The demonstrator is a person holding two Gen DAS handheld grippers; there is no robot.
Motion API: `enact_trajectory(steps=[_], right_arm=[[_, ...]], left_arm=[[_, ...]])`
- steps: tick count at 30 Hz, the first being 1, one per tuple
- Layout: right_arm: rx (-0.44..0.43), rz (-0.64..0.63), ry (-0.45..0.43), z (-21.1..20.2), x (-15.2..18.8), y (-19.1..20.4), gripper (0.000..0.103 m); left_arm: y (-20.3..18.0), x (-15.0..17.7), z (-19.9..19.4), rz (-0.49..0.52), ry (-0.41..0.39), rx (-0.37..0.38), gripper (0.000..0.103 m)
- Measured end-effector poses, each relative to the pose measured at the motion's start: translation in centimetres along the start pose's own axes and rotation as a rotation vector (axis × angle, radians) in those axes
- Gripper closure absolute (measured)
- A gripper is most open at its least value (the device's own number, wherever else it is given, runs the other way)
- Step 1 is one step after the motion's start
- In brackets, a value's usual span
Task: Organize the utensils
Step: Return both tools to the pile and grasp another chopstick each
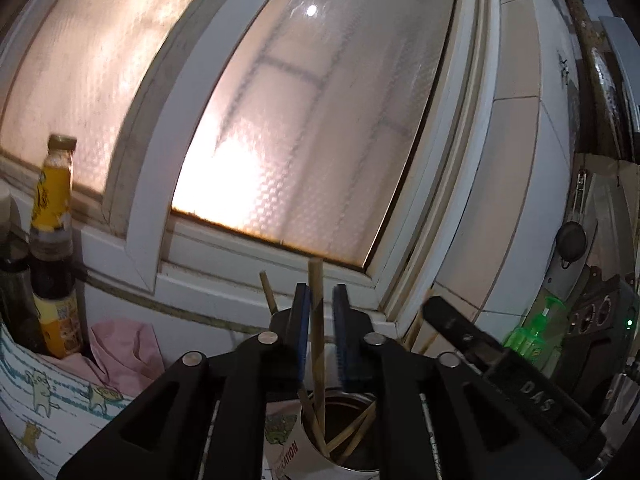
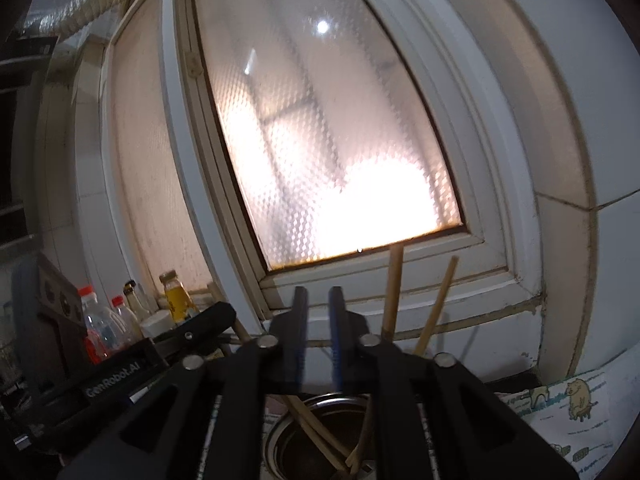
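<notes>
chopstick [image 1: 318, 320]: bamboo, stands nearly upright in the gap between the left gripper's blue pads, lower end down in the cup. looks like the pads don't quite press it, small gap on the right side
other chopsticks [image 2: 394, 292]: a few more lean in the same cup, two poke up just right of the right gripper, one up left of the left one
cup [image 1: 296, 446]: metal-lined can with a paper label, sits right below both grippers. red print ends in "CATION", rest is hidden
left gripper [image 1: 322, 334]: jaws slightly parted around the chopstick, loose, not pinching
right gripper [image 2: 318, 336]: jaws a bit apart too, nothing between them, hovers over the cup mouth
writing on grippers: "GenRobot.AI" on the left one as the right camera sees it, "DAS" on the right one from the left camera
bottle [image 1: 52, 208]: yellow label, print too blurry to read, by the window [image 1: 320, 120]
cloth [image 2: 572, 400]: cartoon animal print, beside the cup
</notes>
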State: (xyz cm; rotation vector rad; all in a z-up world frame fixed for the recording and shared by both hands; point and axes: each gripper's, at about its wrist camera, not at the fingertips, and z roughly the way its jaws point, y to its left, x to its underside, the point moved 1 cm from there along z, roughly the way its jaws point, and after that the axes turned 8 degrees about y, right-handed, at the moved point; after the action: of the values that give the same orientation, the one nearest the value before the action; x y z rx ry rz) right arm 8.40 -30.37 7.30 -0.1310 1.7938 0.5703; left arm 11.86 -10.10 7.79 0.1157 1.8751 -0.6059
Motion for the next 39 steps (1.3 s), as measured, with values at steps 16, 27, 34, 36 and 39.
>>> enact_trajectory(steps=[16, 27, 34, 36, 39], right_arm=[[0.009, 0.0, -0.092, -4.9, -1.6, 1.1, 0.03], [0.001, -0.075, -0.037, -3.2, 0.1, 3.9, 0.021], [0.025, -0.129, 0.026, -1.6, 1.5, 5.7, 0.01], [0.023, -0.128, 0.016, -1.5, 1.7, 5.8, 0.007], [0.03, -0.102, 0.008, -1.4, 1.8, 5.4, 0.0]], left_arm=[[0.3, -1.9, -8.1, 0.262, -0.073, -0.392, 0.005], [4.7, 1.9, -8.6, 0.311, -0.178, -0.52, 0.0], [7.8, 1.4, -7.7, 0.132, -0.056, -0.484, 0.0], [8.7, 1.4, -6.6, 0.096, 0.018, -0.517, 0.0], [11.2, 2.1, -3.2, 0.031, 0.264, -0.534, 0.0]])
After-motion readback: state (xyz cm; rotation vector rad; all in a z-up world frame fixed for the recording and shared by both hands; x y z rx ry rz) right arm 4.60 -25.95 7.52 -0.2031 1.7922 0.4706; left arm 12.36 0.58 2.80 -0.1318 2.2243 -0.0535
